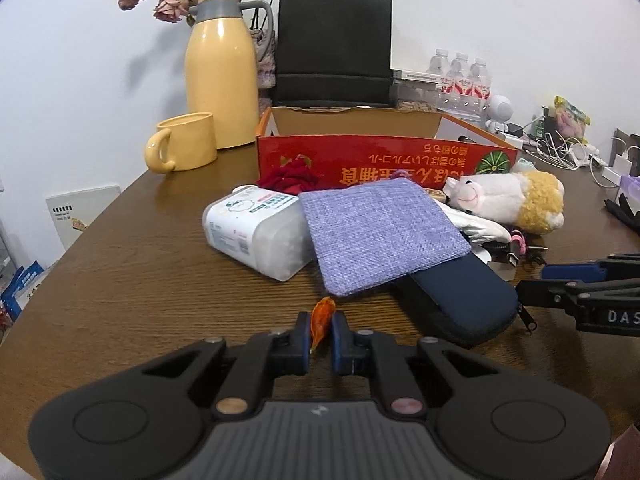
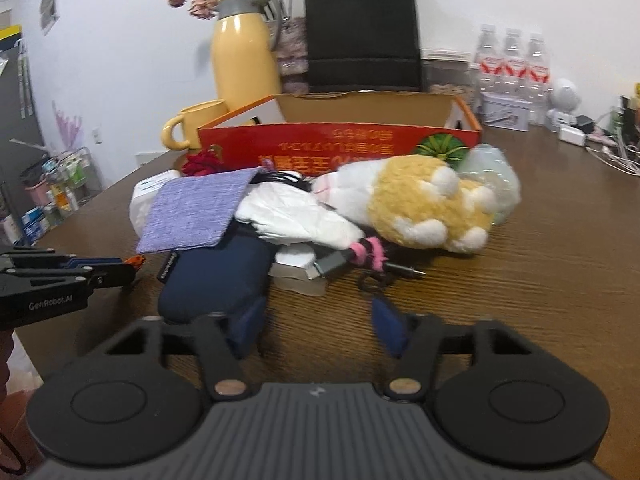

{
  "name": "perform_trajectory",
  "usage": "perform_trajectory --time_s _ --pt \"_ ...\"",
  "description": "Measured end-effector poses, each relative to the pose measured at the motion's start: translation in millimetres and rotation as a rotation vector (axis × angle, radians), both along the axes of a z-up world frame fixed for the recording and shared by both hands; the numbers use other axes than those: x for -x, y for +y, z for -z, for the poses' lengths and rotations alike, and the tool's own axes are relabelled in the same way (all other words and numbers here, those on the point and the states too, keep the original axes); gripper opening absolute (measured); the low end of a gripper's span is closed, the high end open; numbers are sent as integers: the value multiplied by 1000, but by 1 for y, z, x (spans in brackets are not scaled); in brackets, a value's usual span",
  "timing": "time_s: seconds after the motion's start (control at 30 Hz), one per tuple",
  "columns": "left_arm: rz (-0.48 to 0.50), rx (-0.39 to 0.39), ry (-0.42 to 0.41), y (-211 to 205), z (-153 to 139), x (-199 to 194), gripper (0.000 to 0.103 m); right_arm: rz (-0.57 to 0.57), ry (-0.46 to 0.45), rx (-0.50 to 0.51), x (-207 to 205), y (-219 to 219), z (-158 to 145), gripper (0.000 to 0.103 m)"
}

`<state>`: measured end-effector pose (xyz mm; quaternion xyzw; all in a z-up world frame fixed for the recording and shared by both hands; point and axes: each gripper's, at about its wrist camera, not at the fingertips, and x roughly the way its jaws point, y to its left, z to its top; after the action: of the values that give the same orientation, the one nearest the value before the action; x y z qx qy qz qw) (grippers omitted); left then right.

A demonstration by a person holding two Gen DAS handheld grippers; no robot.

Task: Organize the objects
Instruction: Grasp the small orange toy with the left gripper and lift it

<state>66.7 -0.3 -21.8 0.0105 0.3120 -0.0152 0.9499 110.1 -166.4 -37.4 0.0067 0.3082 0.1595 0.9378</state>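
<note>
Two grippers lean down: left gripper [image 1: 322, 330] pinches a crinkly orange scrap [image 1: 321, 320]; right gripper [image 2: 318, 320] spread beside a soft navy pouch [image 2: 216, 272].

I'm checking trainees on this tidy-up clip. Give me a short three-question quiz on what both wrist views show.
1. True or false: the left gripper is shut on a small orange wrapper-like scrap.
2. What lies directly on the dark blue zip case? A) yellow ceramic mug B) lilac woven fabric pouch C) black paper bag
3. What stands between the red cardboard box and the right gripper?

Key: 1 true; 2 B; 3 the heap including the white-and-yellow plush toy.
</note>
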Motion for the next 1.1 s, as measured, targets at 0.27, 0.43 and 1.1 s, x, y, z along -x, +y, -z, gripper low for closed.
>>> perform_trajectory --time_s 0.27,0.43,1.1 --pt "1 11 -4 3 -1 0 9 -14 -1 45 -17 6 5 38" --pt "-3 17 -4 5 -1 0 9 -56 -33 87 -18 13 8 25" --pt "11 22 -124 6 -34 7 9 -65 -204 86 14 9 -33 4"
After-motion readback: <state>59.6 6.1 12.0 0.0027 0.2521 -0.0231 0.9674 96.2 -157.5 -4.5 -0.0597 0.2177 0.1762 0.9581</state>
